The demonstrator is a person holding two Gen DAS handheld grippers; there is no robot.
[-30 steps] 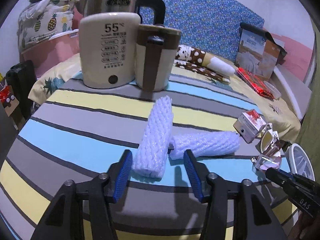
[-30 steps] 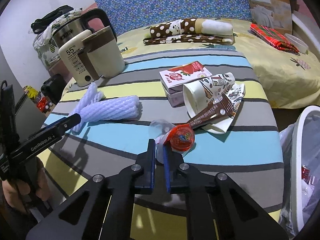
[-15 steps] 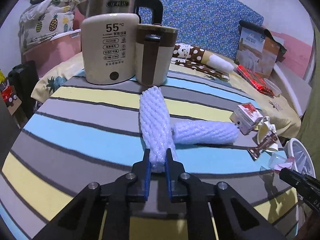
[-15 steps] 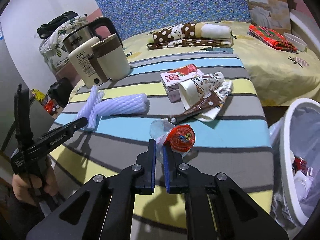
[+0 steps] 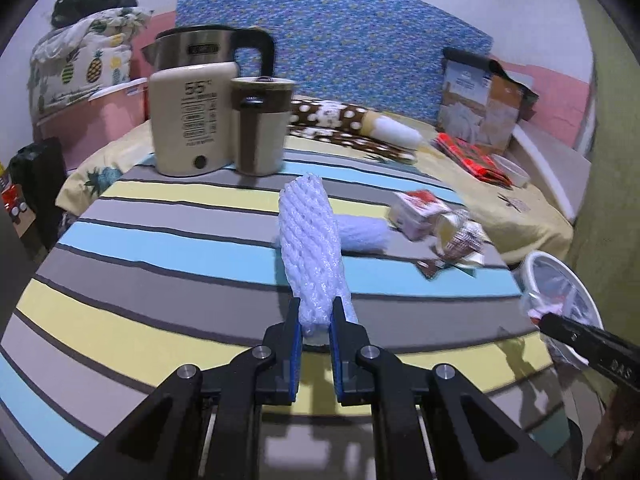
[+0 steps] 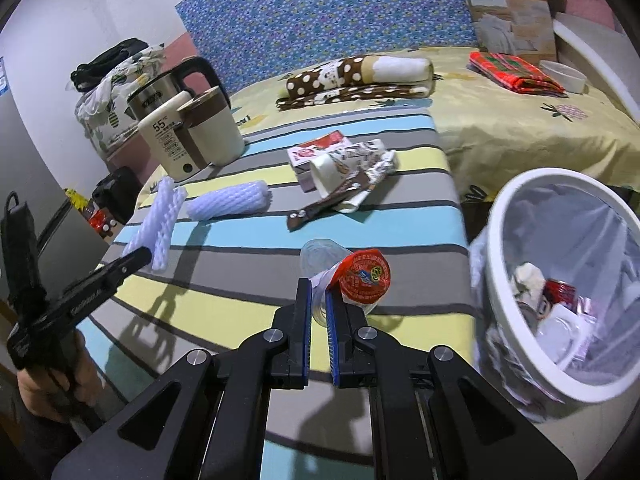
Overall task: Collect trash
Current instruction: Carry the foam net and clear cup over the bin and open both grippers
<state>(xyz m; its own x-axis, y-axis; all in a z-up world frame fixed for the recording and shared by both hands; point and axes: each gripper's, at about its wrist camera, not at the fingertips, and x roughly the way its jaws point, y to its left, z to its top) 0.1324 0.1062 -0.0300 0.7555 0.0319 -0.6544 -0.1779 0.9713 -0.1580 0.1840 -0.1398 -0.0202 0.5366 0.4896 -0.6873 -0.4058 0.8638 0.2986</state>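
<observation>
My left gripper (image 5: 316, 312) is shut on the near end of a white foam net sleeve (image 5: 310, 240), which sticks out forward, lifted off the striped table (image 5: 140, 248). The same sleeve (image 6: 158, 220) shows at the left of the right wrist view, held by the left gripper (image 6: 140, 258). A second foam sleeve (image 6: 228, 202) lies on the table. My right gripper (image 6: 318, 304) is shut on a clear plastic cup with a red foil lid (image 6: 364, 276), above the table's right part. A white trash bin (image 6: 520, 208) with a liner stands right of the table.
A carton, paper cup and brown wrapper (image 6: 340, 172) lie in a heap mid-table. Two kettles (image 5: 216, 120) stand at the far left. Behind the table is a bed (image 6: 520, 120) with folded cloths and a box. A person's hand (image 6: 52, 384) holds the left gripper.
The left gripper closed on the foam sleeve and lifted it, moving right. The right gripper carried the lidded cup rightward, toward the bin, which now fills more of its view.
</observation>
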